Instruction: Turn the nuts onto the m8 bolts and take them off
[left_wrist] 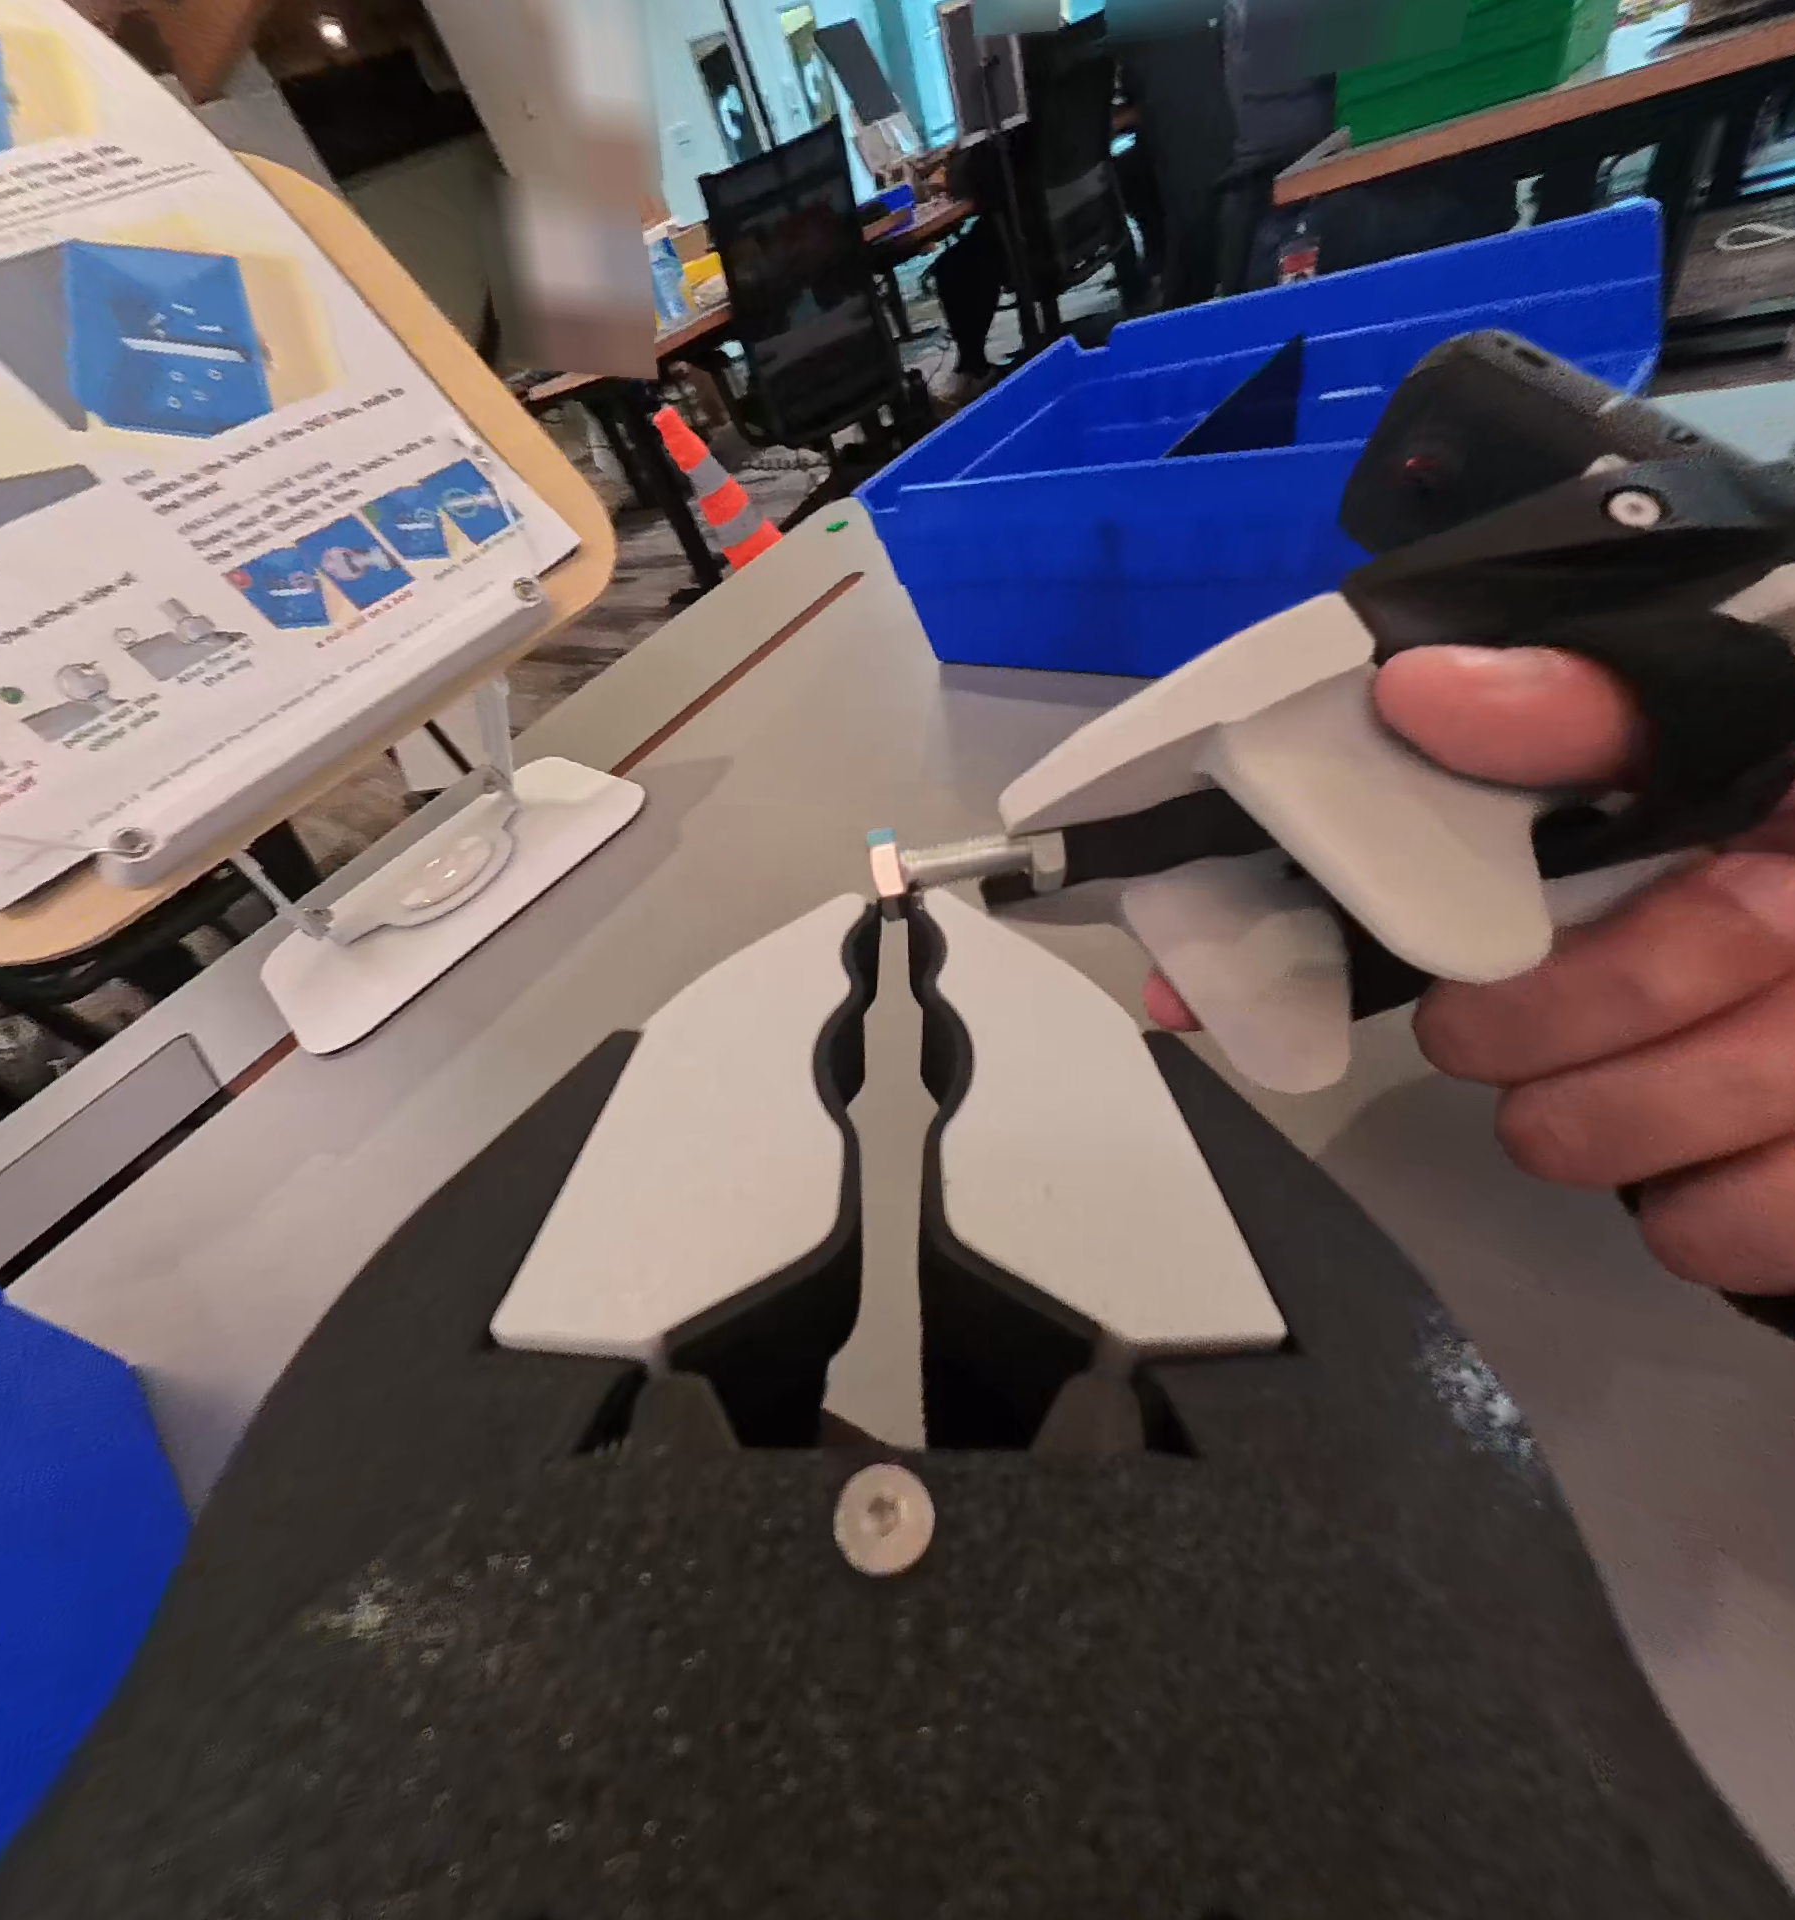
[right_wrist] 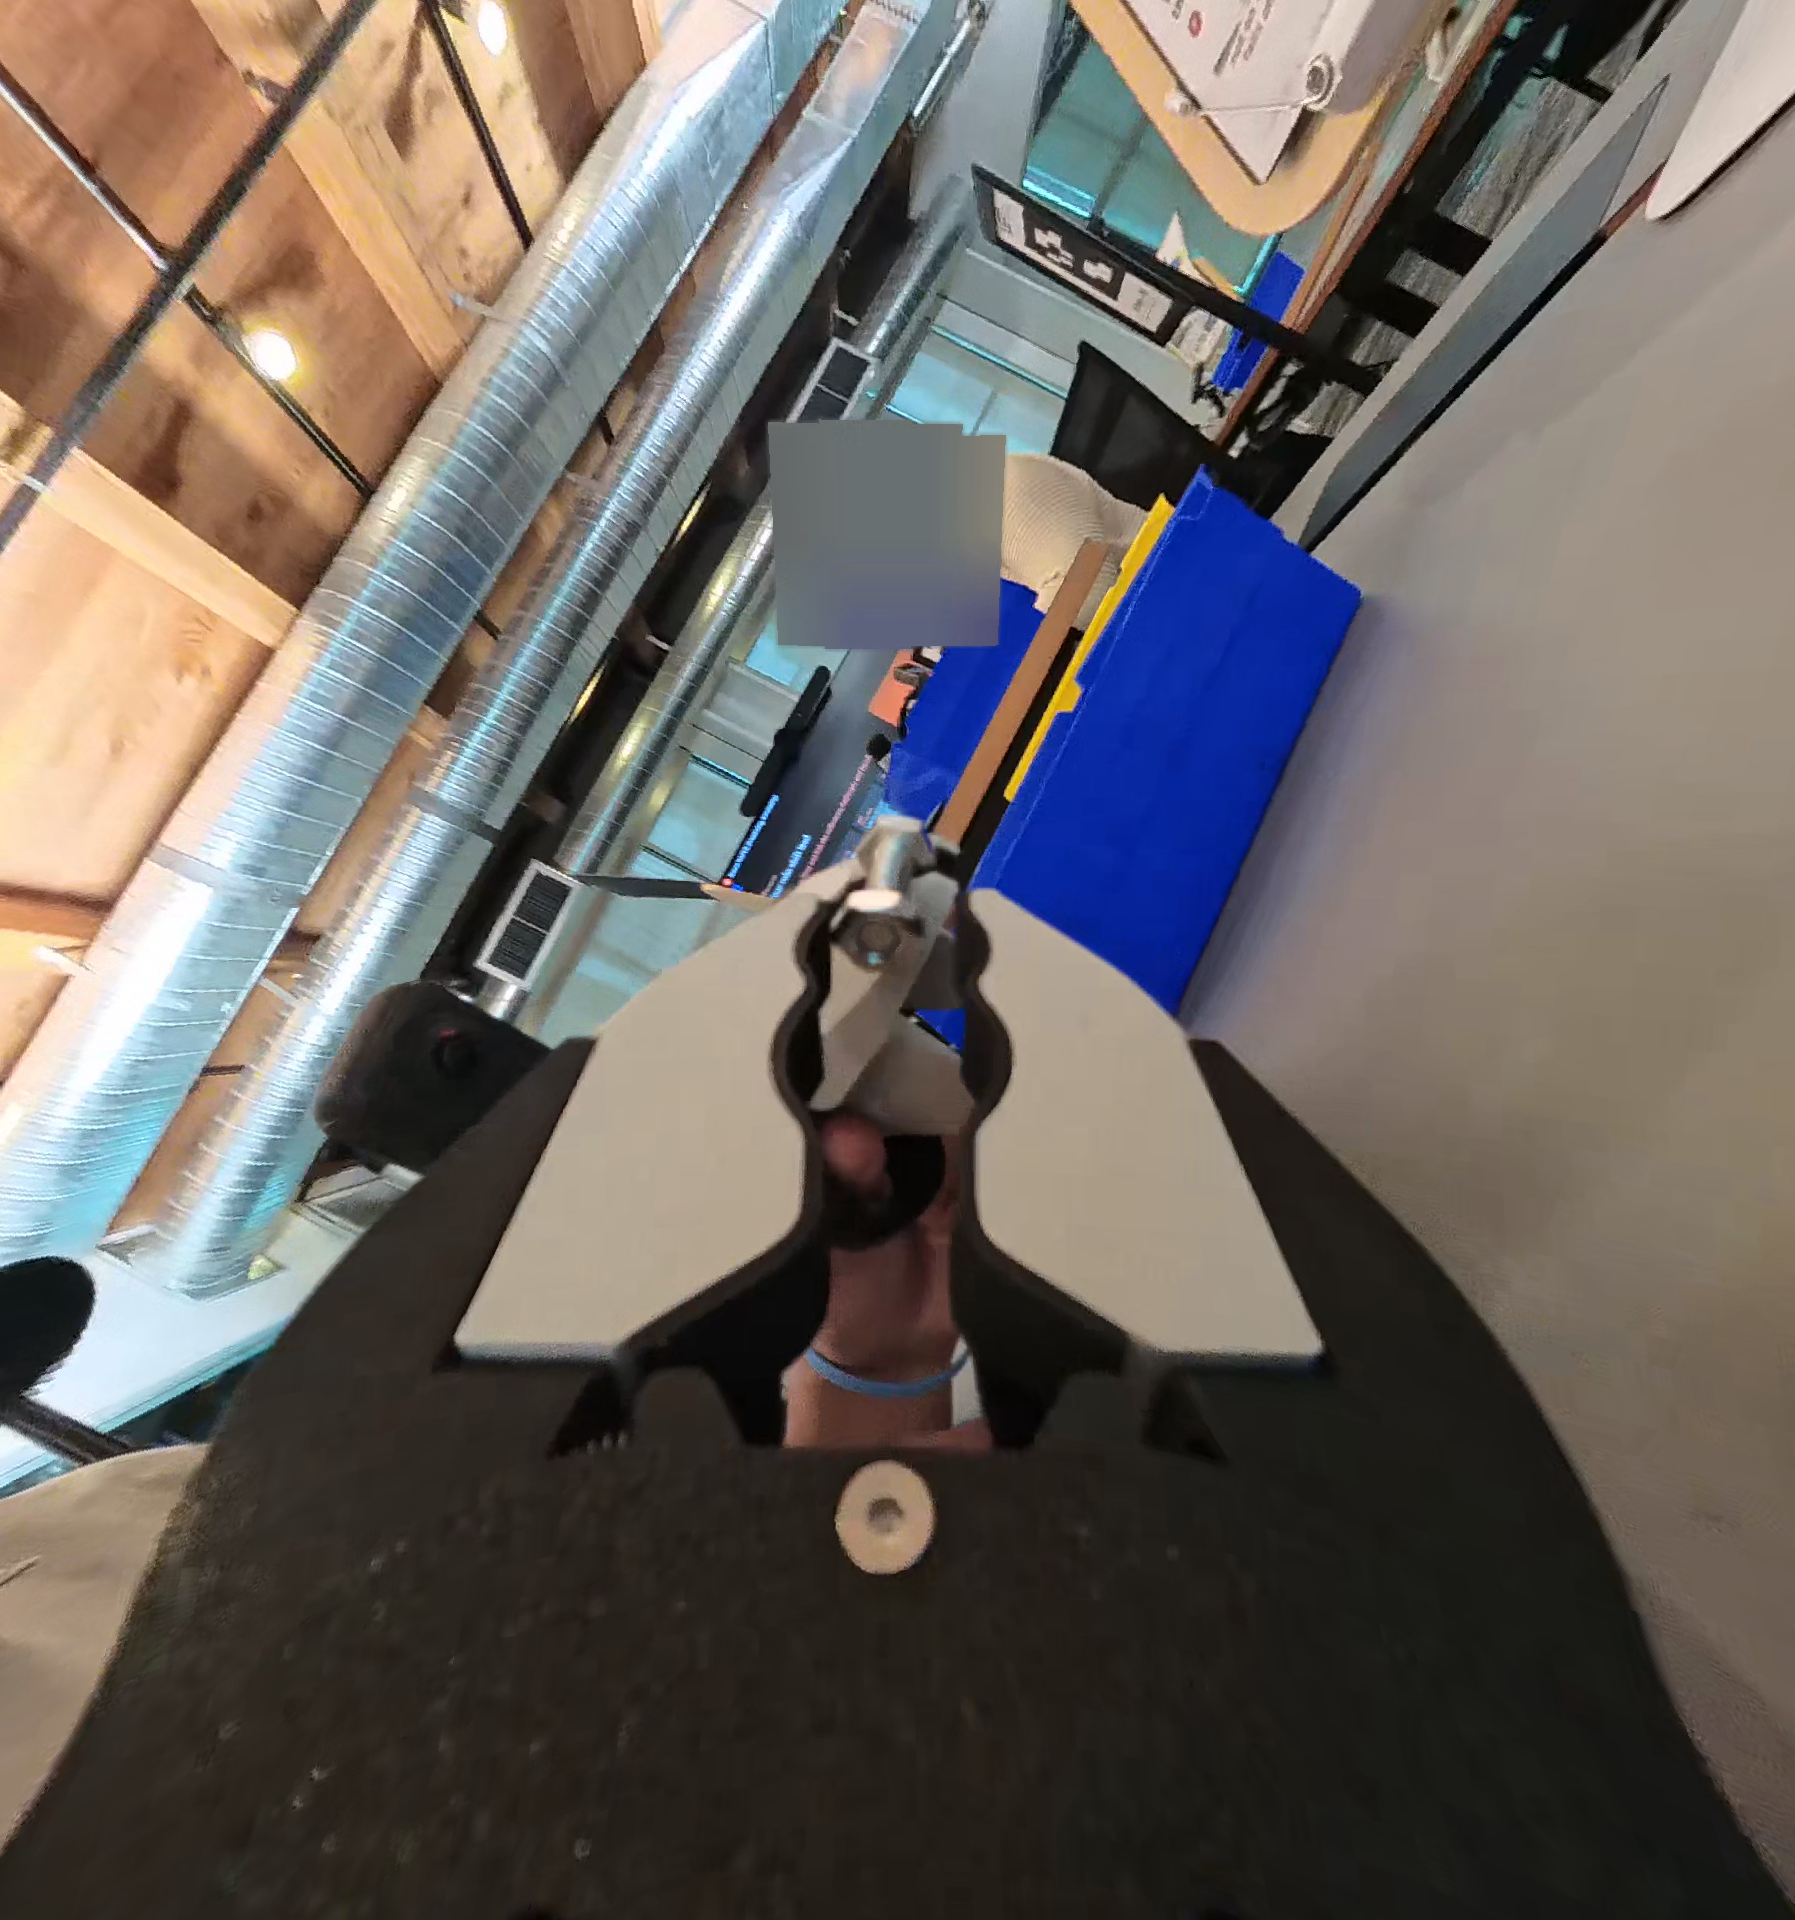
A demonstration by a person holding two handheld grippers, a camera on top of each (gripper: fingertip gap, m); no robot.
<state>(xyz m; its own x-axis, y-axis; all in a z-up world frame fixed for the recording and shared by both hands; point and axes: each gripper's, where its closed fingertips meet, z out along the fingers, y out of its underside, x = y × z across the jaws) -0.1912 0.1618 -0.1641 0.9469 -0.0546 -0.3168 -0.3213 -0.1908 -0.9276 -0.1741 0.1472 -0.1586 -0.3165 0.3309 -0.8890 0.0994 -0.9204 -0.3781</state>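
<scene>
Grey laminate forms the table [left_wrist: 768,727] over which we work; its far edge carries a thin brown strip. Beyond it we see an open workshop with black chairs, desks and an orange-and-grey cone [left_wrist: 718,488]; the right wrist view, rolled sideways, adds timber ceiling beams and silver ducts [right_wrist: 457,582]. At the left of the table stands a tilted board with an illustrated instruction sheet [left_wrist: 197,468] on a white foot.

A blue bin [left_wrist: 1236,520] rests on the table's far side; we see inner dividers and one dark slanted panel, but its contents are hidden. A second blue bin [right_wrist: 1173,769] with a yellow part beside it appears in the right wrist view.

We hold the bolt [left_wrist: 960,860] level above the table between both tools. The left gripper [left_wrist: 895,914] pinches one hexagonal end [left_wrist: 891,871] at its fingertips. The right gripper [right_wrist: 888,935], gripped by a hand [left_wrist: 1651,935], closes on the other hexagonal end [right_wrist: 869,928]. We cannot tell which end is the nut.
</scene>
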